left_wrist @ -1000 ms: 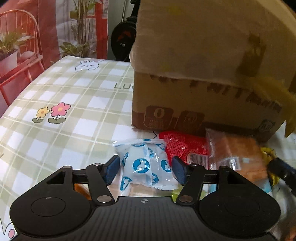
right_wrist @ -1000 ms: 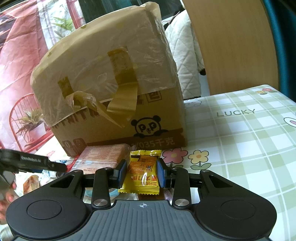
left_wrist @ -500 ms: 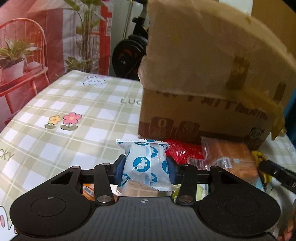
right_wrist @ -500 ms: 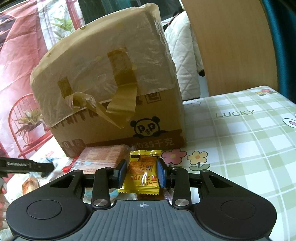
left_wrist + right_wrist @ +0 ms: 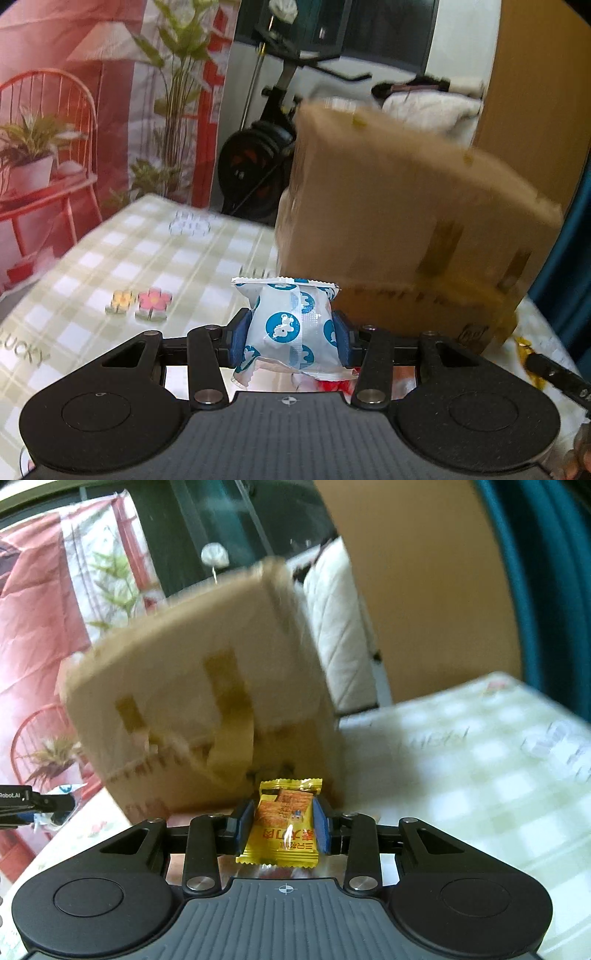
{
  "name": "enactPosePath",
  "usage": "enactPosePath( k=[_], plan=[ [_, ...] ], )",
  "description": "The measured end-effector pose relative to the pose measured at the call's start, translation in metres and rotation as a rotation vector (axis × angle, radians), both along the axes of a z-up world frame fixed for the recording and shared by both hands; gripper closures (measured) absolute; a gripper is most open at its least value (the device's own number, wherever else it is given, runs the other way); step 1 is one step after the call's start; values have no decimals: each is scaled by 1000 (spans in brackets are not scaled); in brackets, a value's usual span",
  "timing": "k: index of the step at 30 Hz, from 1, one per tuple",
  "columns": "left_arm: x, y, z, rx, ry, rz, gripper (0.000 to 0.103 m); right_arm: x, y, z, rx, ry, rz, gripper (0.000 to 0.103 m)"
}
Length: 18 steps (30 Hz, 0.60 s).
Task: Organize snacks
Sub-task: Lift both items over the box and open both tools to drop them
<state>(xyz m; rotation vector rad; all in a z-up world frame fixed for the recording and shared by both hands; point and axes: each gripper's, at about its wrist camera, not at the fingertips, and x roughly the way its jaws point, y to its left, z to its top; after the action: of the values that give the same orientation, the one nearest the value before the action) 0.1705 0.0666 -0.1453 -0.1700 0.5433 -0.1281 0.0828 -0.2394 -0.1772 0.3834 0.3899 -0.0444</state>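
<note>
My left gripper [image 5: 288, 339] is shut on a white snack packet with blue round prints [image 5: 290, 328] and holds it up above the checked tablecloth [image 5: 122, 266]. My right gripper [image 5: 282, 821] is shut on a yellow snack packet with an orange picture [image 5: 282, 823], also lifted off the table. A taped cardboard box [image 5: 410, 229] stands just behind both packets; it also shows in the right wrist view [image 5: 195, 716]. A bit of a red packet [image 5: 332, 386] shows under the left gripper.
The left gripper's tip [image 5: 33, 799] shows at the left edge of the right wrist view. The right gripper's tip [image 5: 554, 376] shows at the right edge of the left wrist view. An exercise bike [image 5: 258, 158] and a wooden panel [image 5: 424, 583] stand behind the table.
My left gripper closed on the white and blue packet and lifted it. My right gripper, still shut on the yellow packet, rose off the table. Both views are now blurred by motion.
</note>
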Motion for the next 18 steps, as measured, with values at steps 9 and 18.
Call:
enactPosePath(
  k=[9,18],
  plan=[
    [3,-9,69,-39,-200,-32,54,-4,-14,102,-95,-241,-21,71],
    [61,-39,120,-28,-263,-66,54,87,7,163,-215,-194,138,71]
  ],
)
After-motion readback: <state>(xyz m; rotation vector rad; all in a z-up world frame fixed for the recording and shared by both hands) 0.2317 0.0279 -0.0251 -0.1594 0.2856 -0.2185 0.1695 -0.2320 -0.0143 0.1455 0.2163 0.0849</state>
